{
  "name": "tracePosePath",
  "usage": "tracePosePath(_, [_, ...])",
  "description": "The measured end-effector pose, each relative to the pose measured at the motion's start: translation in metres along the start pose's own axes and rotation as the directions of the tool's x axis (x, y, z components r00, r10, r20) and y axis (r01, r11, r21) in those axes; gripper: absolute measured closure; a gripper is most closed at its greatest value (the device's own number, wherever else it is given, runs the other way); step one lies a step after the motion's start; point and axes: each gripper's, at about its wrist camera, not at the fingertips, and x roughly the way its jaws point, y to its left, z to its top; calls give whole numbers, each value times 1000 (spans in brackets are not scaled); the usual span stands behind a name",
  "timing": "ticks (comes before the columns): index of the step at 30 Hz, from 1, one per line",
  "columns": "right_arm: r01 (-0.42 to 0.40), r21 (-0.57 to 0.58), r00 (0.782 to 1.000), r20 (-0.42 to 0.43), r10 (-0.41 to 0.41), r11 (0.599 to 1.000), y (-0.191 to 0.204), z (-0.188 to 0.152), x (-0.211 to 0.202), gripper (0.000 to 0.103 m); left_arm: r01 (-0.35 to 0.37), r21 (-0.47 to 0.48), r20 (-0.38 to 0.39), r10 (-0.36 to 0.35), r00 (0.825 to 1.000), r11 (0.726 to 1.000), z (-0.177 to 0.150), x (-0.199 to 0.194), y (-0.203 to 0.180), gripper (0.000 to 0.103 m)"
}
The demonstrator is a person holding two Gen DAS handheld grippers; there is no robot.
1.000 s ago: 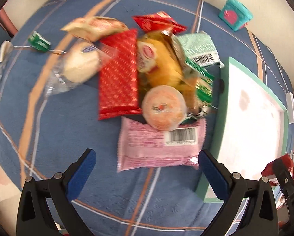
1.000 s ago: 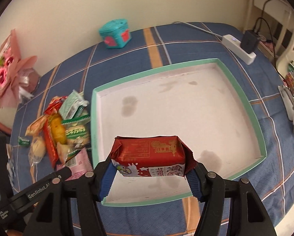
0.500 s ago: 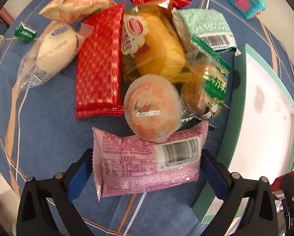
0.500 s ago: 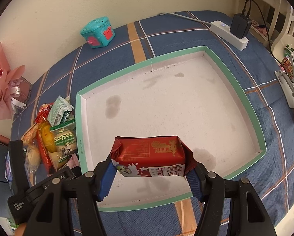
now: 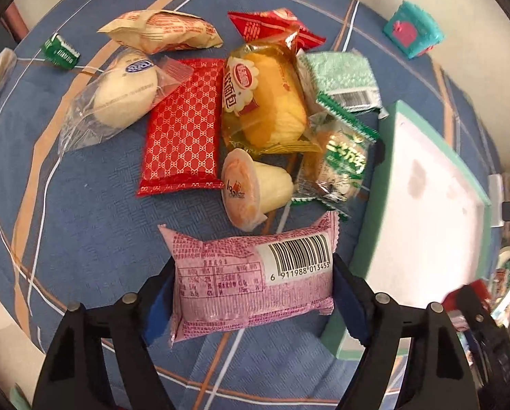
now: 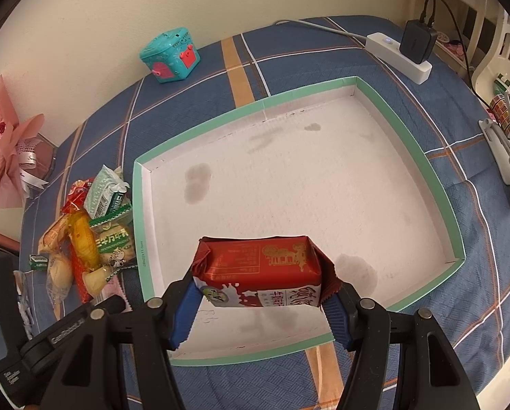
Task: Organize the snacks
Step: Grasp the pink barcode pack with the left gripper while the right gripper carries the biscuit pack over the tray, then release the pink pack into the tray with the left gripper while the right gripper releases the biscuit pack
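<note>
My left gripper [image 5: 251,302] is shut on a pink snack packet [image 5: 251,280] with a barcode, held just above the blue cloth. Beyond it lies a pile: a jelly cup [image 5: 251,189] on its side, a red patterned packet [image 5: 183,130], a yellow cake packet [image 5: 265,102] and a green-labelled packet [image 5: 340,160]. My right gripper [image 6: 258,307] is shut on a red milk-snack packet [image 6: 258,273] and holds it over the near part of the white tray with a green rim [image 6: 439,184]. The tray's floor is bare; its rim also shows in the left wrist view [image 5: 364,259].
A teal toy box [image 6: 169,56] stands by the wall. A white power strip with a black plug [image 6: 405,54] lies at the back right. A pink bouquet [image 6: 2,157] is at the left. The snack pile [image 6: 84,239] lies left of the tray.
My left gripper came down onto the pink packet, shut on it and lifted it back; the jelly cup tipped onto its side. My right gripper moved forward over the tray, still holding the red packet.
</note>
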Motion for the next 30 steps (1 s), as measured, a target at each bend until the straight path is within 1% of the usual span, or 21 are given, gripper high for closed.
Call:
tracePosePath(2, [-4, 5, 1000, -1, 4, 1000, -1, 0, 0, 36, 30, -12, 11, -30, 999, 999, 1, -7, -3, 21])
tracePosePath(8, [-8, 27, 1000, -5, 8, 1000, -4, 0, 1, 36, 68, -2, 90, -67, 994, 998, -5, -45, -13, 21])
tracePosePath(11, [-2, 41, 1000, 0, 2, 999, -7, 3, 1, 36, 61, 24, 134, -64, 989, 998, -1, -56, -27, 21])
tracePosePath(12, [2, 46, 1000, 3, -2, 999, -8, 4, 2, 36, 57, 35, 143, -61, 988, 998, -3, -49, -28, 21])
tracePosePath(14, [6, 66, 1000, 1, -6, 998, -12, 8, 6, 36, 62, 69, 160, -73, 984, 996, 3, -50, -45, 21])
tracePosePath(15, [6, 78, 1000, 3, -6, 997, -14, 9, 8, 36, 67, 86, 165, -80, 983, 994, 5, -42, -49, 21])
tracePosePath(16, [6, 88, 1000, 6, -6, 996, -17, 12, 9, 36, 66, 114, 177, -86, 980, 991, 15, -29, -70, 21])
tracePosePath(17, [5, 98, 1000, 12, -7, 995, -19, 14, 10, 36, 59, 140, 191, -86, 978, 988, 19, -29, -82, 21])
tracePosePath(18, [-2, 109, 1000, 26, -1, 994, -22, 17, 11, 36, 50, 161, 203, -82, 976, 986, 18, -28, -87, 21])
tracePosePath(20, [-33, 138, 998, 49, 26, 990, -29, 23, 13, 36, 20, 218, 231, -71, 970, 976, 25, -23, -109, 21])
tracePosePath(22, [-52, 165, 997, 63, 43, 985, -35, 29, 18, 36, 13, 260, 241, -78, 968, 966, 24, -19, -123, 21])
tracePosePath(23, [-50, 175, 997, 70, 38, 983, -38, 32, 19, 36, 7, 289, 243, -81, 967, 957, 28, -13, -137, 21])
tracePosePath(24, [-39, 180, 997, 79, 25, 983, -40, 34, 21, 36, 1, 313, 249, -83, 965, 950, 25, -7, -146, 21])
tracePosePath(26, [-24, 193, 995, 100, 4, 981, -46, 40, 23, 36, -10, 345, 260, -85, 962, 939, 19, -8, -157, 21])
tracePosePath(27, [-21, 202, 994, 107, -1, 979, -49, 43, 25, 36, -13, 357, 263, -87, 961, 934, 23, -3, -165, 21])
tracePosePath(30, [8, 230, 993, 112, -35, 973, -59, 51, 31, 36, -14, 383, 268, -97, 959, 924, 16, -2, -167, 21])
